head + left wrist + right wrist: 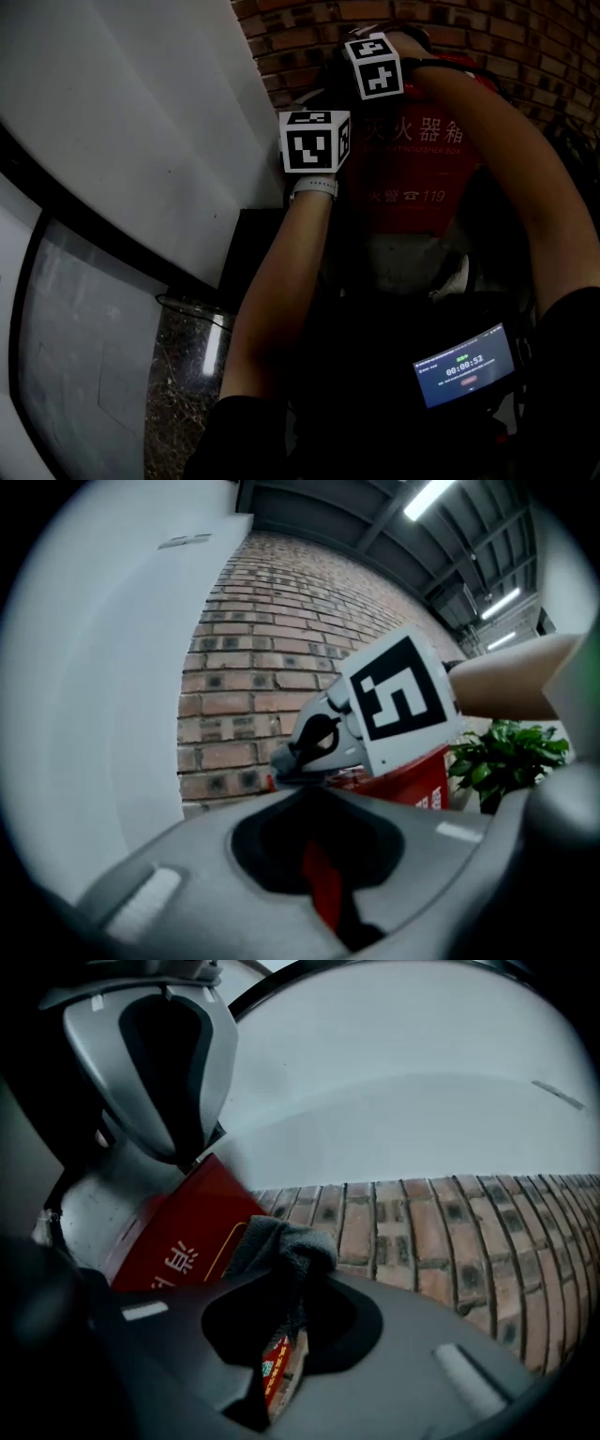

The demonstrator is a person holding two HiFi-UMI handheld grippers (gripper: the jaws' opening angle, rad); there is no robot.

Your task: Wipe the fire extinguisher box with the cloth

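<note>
The right gripper (pixel 286 1288) is clenched on a dark grey, bunched fleecy cloth (pixel 281 1241). A wad of it pokes out past the jaw tips, probably so that soft fabric meets the surface and not the hard jaws. In the left gripper view this gripper is tipped down, with its nose on the top rear edge of the red metal fire extinguisher box (pixel 412 178). That looks like a wiping stroke along the top, close to the wall.

The left gripper (pixel 319 855) has its jaws drawn together to a thin slit with nothing caught between them; red shows through the gap. It hangs just beside the right one, over the box's top left corner. It seems to be idle, or kept near to steady things.

The box stands upright against the curved red brick wall (pixel 253 667), beside a smooth white wall panel (pixel 141 122). Its front carries white Chinese characters, a telephone line ending in 119 and a thin yellow outline, with a paler patch lower down. A green leafy plant (pixel 506 757) sits past its far side
</note>
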